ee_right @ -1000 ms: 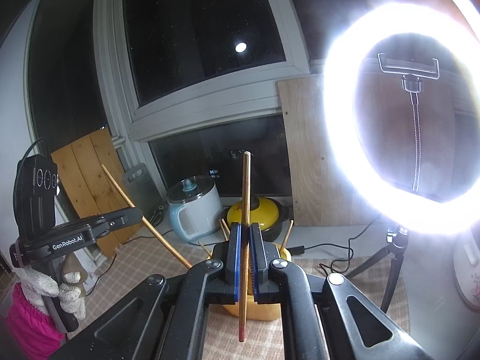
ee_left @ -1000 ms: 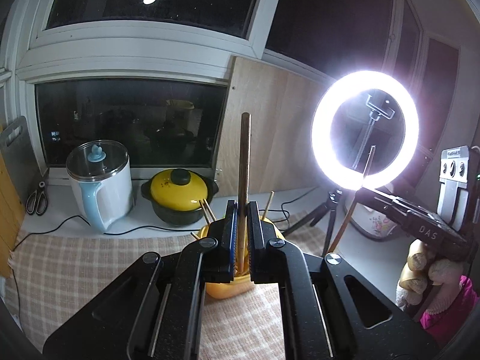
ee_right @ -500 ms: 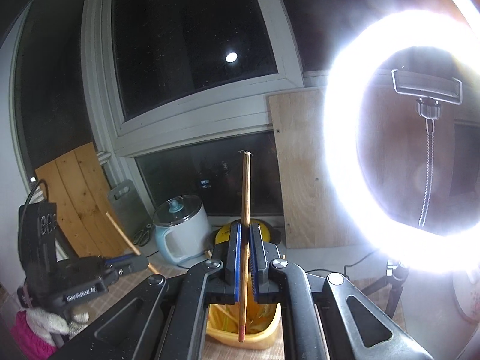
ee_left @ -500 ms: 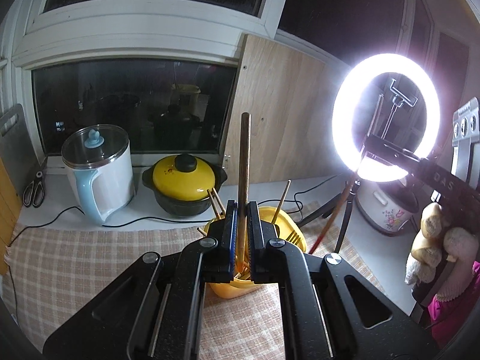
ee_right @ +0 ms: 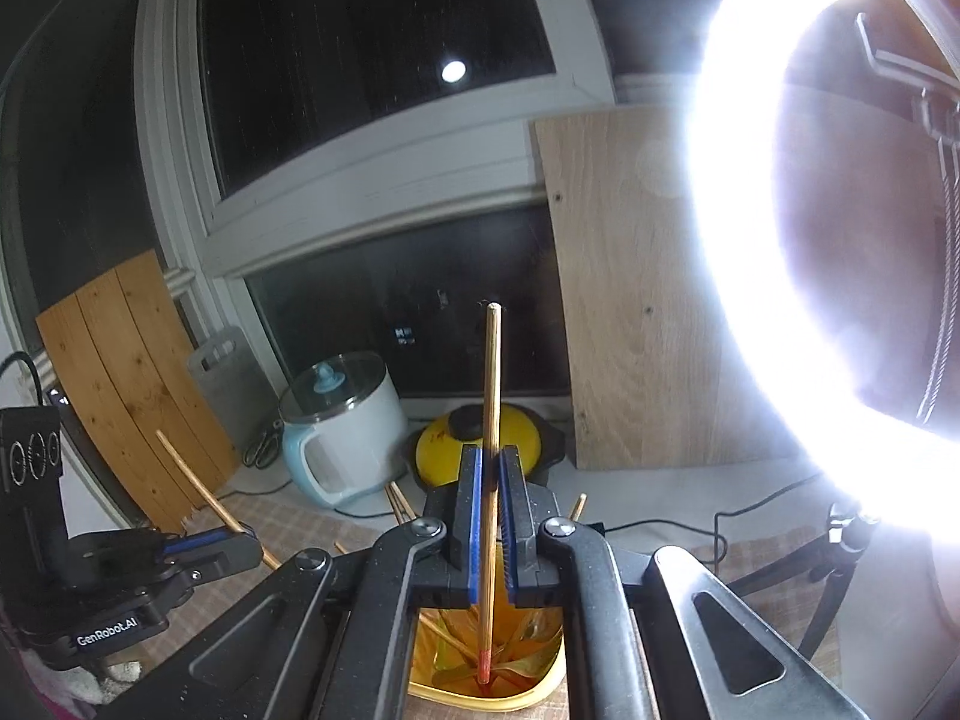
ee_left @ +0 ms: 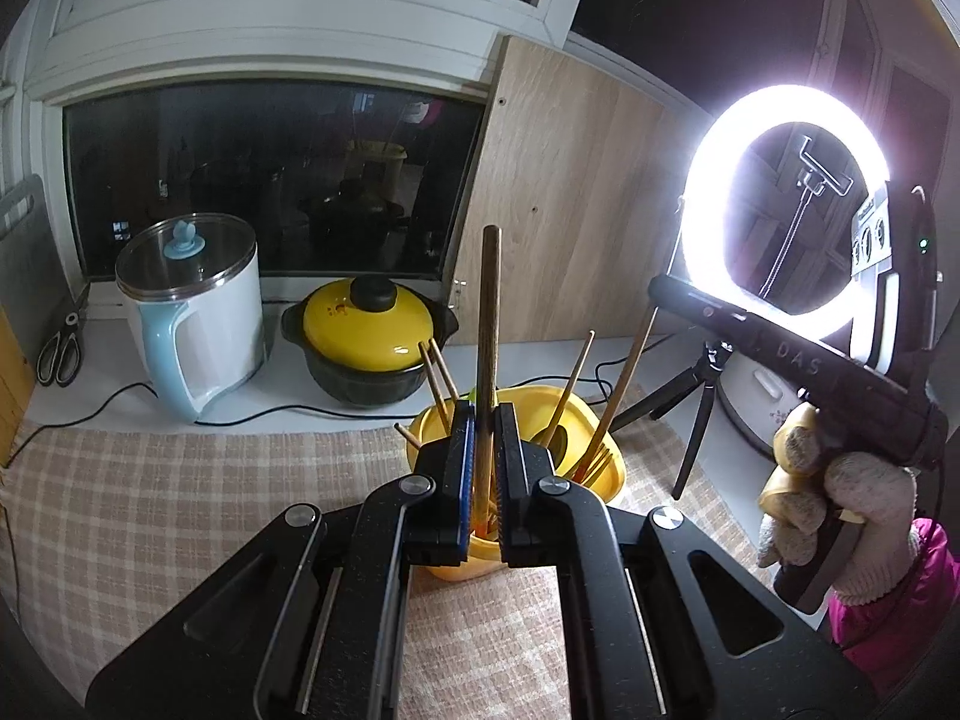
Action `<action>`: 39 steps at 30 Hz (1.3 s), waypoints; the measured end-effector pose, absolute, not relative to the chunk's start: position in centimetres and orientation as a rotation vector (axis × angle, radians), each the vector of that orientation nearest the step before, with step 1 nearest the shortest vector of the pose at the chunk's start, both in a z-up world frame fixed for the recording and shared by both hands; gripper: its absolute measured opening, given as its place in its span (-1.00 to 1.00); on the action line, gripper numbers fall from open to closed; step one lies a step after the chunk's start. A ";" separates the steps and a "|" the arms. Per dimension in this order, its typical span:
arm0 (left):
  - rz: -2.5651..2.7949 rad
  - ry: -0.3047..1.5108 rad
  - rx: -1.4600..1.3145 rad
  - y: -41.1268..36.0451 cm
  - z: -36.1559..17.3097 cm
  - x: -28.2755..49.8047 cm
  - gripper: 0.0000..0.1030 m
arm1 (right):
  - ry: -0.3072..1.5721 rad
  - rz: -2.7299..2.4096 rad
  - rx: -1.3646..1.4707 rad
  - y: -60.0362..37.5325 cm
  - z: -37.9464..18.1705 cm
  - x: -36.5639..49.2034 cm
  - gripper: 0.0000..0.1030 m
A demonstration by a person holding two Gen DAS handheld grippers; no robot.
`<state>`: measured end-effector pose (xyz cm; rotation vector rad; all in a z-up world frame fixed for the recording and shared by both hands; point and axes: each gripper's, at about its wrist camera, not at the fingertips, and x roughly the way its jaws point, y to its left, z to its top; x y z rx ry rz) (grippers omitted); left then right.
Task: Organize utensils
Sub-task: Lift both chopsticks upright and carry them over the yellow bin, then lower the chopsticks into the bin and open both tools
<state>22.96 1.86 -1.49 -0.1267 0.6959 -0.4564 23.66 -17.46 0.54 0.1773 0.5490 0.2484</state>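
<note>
Left wrist view: our left tongs clamp a dark chopstick upright over the yellow holder; our right tongs pinch a pale chopstick, tip inside it.

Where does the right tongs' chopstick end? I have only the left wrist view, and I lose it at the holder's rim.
Observer: The chopstick ends in a red tip, which is down inside the yellow holder among the utensils there.
Operator: Are the tongs clamped on it?
Observer: Yes. The right tongs are shut on it, and it stands nearly upright.
Operator: How does my side look from there?
Observer: The left tongs hold the left stick tilted, its top leaning away from the holder.
</note>
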 end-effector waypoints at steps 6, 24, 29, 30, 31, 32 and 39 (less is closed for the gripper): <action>-0.458 0.719 -0.129 1.7 -2.5 23.1 -0.93 | 0.589 0.259 0.166 -17.0 -0.9 24.2 -0.95; -0.460 0.774 -0.126 0.9 -4.9 22.7 -0.93 | 0.691 0.263 0.178 -17.2 -4.7 24.9 -0.94; -0.460 0.779 -0.126 0.8 -5.2 22.5 -0.93 | 0.713 0.260 0.187 -17.5 -5.3 24.9 -0.94; -0.461 0.780 -0.127 0.8 -5.2 22.5 -0.93 | 0.716 0.261 0.188 -17.5 -5.4 25.0 -0.94; -0.462 0.781 -0.126 0.8 -5.2 22.5 -0.93 | 0.721 0.261 0.189 -17.5 -5.6 25.0 -0.94; -0.461 0.781 -0.125 0.7 -5.3 22.5 -0.93 | 0.723 0.260 0.190 -17.5 -5.6 25.0 -0.94; -0.466 0.787 -0.125 0.7 -5.5 22.2 -0.93 | 0.748 0.264 0.195 -17.4 -6.3 24.9 -0.93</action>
